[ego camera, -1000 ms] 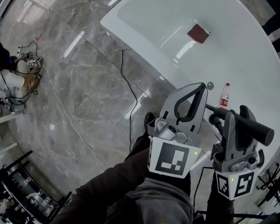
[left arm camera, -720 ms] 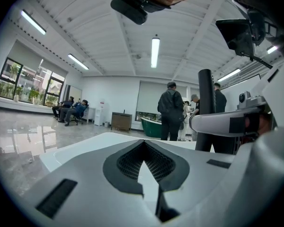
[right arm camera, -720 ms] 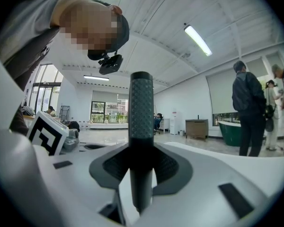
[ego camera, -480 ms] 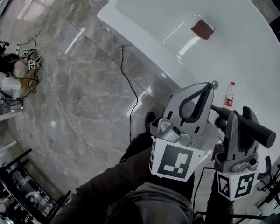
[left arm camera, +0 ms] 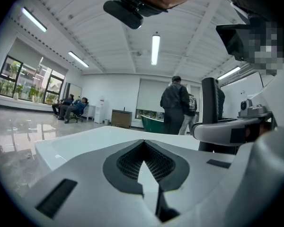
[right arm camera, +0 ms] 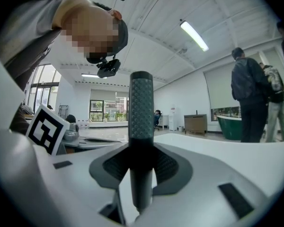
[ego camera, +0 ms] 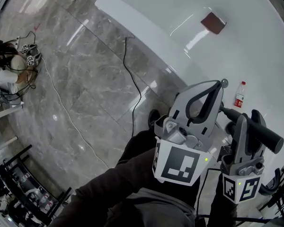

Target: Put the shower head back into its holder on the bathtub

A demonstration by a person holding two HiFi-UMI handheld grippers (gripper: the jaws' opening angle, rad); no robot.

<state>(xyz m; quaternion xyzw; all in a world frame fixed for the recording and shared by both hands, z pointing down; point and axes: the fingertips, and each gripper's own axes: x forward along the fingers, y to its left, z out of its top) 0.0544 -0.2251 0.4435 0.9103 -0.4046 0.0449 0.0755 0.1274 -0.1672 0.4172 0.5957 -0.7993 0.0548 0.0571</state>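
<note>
The shower head [ego camera: 261, 134] is a dark grey wand with a ribbed grip [right arm camera: 141, 112]. My right gripper [ego camera: 243, 122] is shut on it; in the right gripper view [right arm camera: 141, 151] the wand stands upright between the jaws. My left gripper [ego camera: 219, 86] is just to its left, shut with nothing between the jaws, whose tips meet in the left gripper view [left arm camera: 143, 143]. Both hang over the near rim of the white bathtub [ego camera: 146, 34]. A small round chrome fitting [ego camera: 224, 82] sits on the rim by the left gripper's tip. I cannot make out the holder.
A small bottle with a red label [ego camera: 238, 95] stands on the rim. A red-brown pad [ego camera: 213, 22] lies inside the tub. A black cable [ego camera: 132, 74] runs over the marble floor. A person [ego camera: 7, 74] sits far left; others stand in the distance [left arm camera: 175, 105].
Both grippers have sunk a little toward the tub rim, side by side. The right gripper's hold on the shower head is the same, and the left stays shut.
</note>
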